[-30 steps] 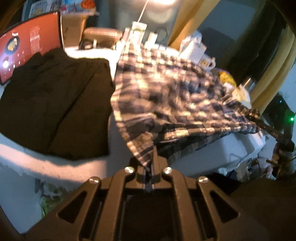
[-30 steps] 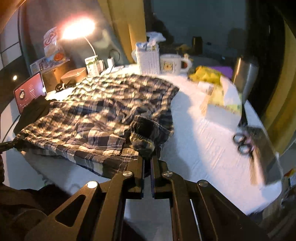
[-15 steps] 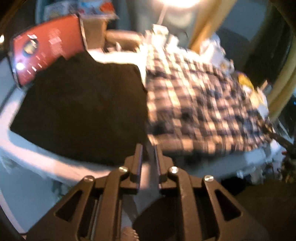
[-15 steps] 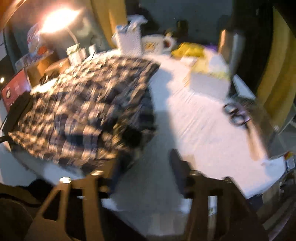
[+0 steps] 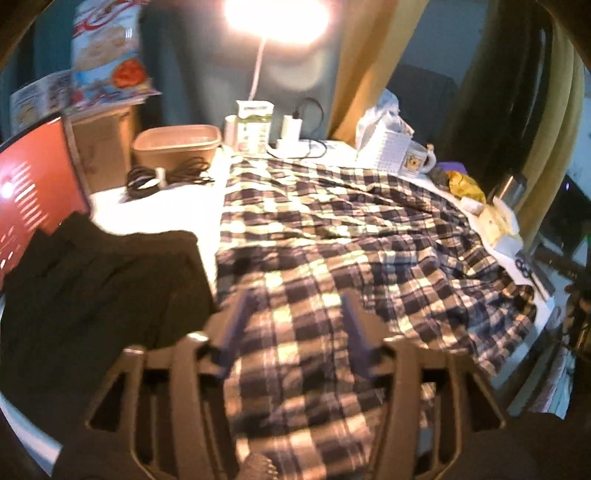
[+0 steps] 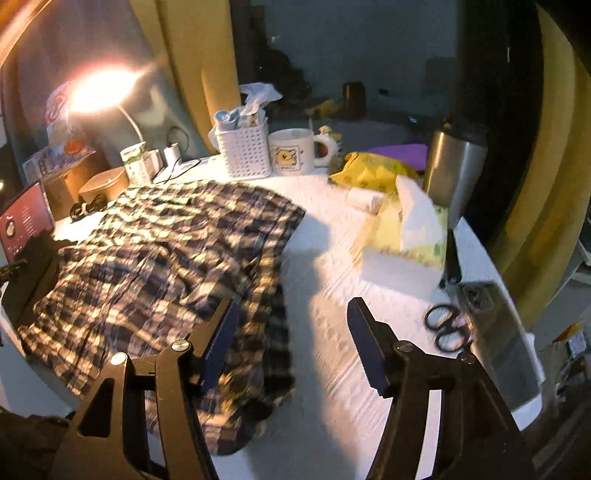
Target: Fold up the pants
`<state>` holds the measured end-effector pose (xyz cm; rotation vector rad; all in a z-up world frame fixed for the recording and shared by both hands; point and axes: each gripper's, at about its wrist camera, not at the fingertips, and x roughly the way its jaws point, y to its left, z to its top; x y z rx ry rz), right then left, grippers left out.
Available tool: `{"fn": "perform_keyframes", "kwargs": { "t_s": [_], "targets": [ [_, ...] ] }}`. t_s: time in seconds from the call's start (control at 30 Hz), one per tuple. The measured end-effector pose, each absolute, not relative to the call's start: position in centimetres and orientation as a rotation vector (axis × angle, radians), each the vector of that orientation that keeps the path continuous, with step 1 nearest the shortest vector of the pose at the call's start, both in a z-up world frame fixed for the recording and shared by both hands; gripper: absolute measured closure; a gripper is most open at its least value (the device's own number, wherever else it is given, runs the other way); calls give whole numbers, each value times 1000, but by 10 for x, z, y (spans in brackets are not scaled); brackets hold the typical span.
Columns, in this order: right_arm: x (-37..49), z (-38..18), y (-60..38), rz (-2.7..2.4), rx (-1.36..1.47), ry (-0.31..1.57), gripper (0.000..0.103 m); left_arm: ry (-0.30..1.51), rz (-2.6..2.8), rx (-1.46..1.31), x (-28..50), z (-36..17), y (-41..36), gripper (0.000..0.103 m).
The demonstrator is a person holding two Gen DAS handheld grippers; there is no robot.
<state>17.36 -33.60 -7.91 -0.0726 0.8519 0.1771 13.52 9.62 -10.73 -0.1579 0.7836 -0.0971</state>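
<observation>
Crumpled plaid pants (image 5: 332, 236) lie free as left gripper (image 5: 295, 328) is opening, right gripper (image 6: 291, 339) gapes wide.

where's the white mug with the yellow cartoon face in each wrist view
Left wrist: white mug with the yellow cartoon face at upper right, beyond the plaid pants.
Right wrist: the mug at upper centre, behind the pants.
Shared landmark: white perforated plastic basket, just left of the mug.

Dim room, lamp (image 5: 275, 14) glare up top, motion blur, fisheye edges
</observation>
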Motion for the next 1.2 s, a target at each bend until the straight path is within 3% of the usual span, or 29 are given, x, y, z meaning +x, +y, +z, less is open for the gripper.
{"fn": "perform_keyframes", "kwargs": {
  "t_s": [0.1,0.37,0.5,0.77,0.83,0.93,1.2],
  "targets": [
    [197,-83,-336,164,-82,852,38,792,-115,-146,164,-110,90,32],
    [285,-111,-325,194,-65,895,38,832,-136,-162,237,-121,91,32],
    [342,-134,-324,238,87,959,39,848,-143,-162,263,-127,90,32],
    [392,-187,-292,280,5,1119,56,903,-147,-171,294,-149,92,32],
    [392,-188,-283,268,-80,1084,71,926,-146,-180,299,-155,93,32],
    [397,-189,-284,240,-99,1066,82,934,-146,-184,303,-159,92,32],
    [429,-188,-302,138,-100,1042,83,969,-140,-156,315,-169,93,32]
  ]
}}
